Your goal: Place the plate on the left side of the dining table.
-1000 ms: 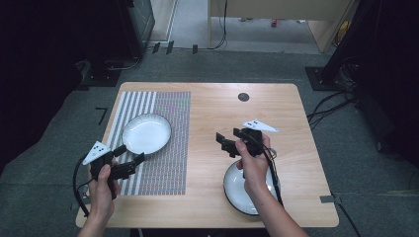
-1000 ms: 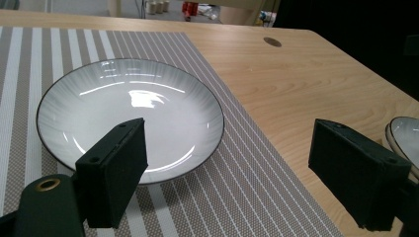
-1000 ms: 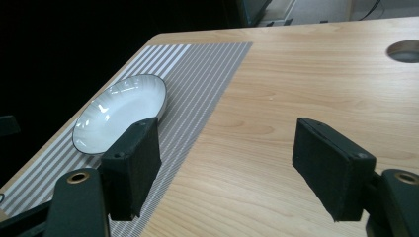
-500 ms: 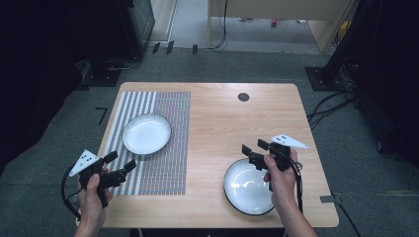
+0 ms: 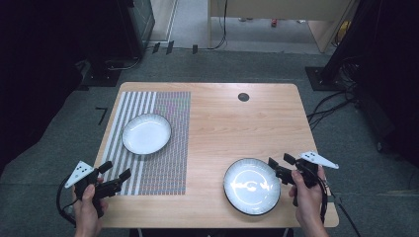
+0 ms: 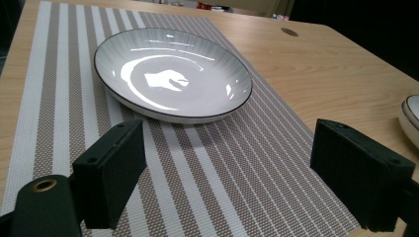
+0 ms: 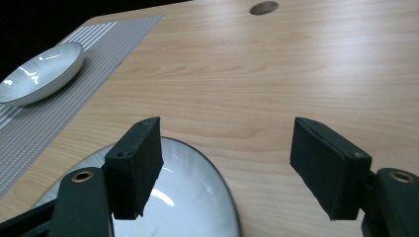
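High view, right hand-held gripper (image 5: 280,168) wide open beside round plate (image 5: 252,185), apparently flat

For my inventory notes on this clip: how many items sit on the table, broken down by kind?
Plates: 2, one plate on the mat and one plate on the bare wood
Striped placemat: 1
Total: 3

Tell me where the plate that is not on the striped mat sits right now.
In the high view the dark-rimmed plate rests on bare wood at the table's near right, just left of the open right gripper and well right of the striped mat.
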### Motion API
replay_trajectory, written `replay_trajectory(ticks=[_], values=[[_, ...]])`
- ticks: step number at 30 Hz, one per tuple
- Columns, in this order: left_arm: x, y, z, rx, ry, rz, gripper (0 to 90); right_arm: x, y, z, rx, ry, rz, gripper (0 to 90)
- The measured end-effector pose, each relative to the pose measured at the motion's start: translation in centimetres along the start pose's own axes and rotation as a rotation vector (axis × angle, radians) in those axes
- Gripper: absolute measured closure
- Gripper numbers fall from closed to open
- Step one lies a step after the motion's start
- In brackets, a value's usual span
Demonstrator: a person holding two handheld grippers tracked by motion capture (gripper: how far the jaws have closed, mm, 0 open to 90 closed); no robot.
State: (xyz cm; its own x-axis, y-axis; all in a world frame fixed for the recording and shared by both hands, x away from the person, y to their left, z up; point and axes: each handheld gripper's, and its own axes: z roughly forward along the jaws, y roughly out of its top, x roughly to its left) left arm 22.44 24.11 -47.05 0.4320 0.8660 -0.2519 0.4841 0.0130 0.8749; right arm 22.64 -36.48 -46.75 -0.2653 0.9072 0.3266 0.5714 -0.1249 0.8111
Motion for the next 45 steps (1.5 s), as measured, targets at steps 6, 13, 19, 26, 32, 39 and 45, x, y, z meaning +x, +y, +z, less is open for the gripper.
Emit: replay_trajectory(ticks=[6, 13, 19, 26, 32, 39, 45], values=[[1.1, -1.1, -0.4, 0.006, 0.027, -0.030, 14.0, -2.3, -1.6, -1.4, 0.006, -0.052, 0.021, 28.8], [2.0, -2.7, -0.7, 0.035, 0.072, -0.040, 14.0, -4.5, -2.9, -2.8, 0.005, -0.149, 0.001, 29.4], [2.9, -3.7, -0.8, 0.059, 0.102, -0.047, 14.0, -6.3, -4.1, -3.6, 0.014, -0.216, -0.004, 28.5], [2.9, -4.2, -0.8, 0.078, 0.126, -0.017, 13.9, -7.6, -5.0, -3.7, 0.055, -0.250, 0.018, 27.5], [2.8, -4.4, -0.4, 0.110, 0.120, -0.009, 13.9, -7.8, -5.5, -2.9, 0.110, -0.282, -0.021, 26.1], [2.5, -4.3, 0.1, 0.159, 0.161, 0.010, 13.9, -7.3, -5.5, -2.5, 0.139, -0.303, -0.077, 22.1], [2.4, -4.3, 0.5, 0.213, 0.182, 0.018, 13.9, -6.8, -5.5, -2.1, 0.162, -0.333, -0.126, 20.4]])
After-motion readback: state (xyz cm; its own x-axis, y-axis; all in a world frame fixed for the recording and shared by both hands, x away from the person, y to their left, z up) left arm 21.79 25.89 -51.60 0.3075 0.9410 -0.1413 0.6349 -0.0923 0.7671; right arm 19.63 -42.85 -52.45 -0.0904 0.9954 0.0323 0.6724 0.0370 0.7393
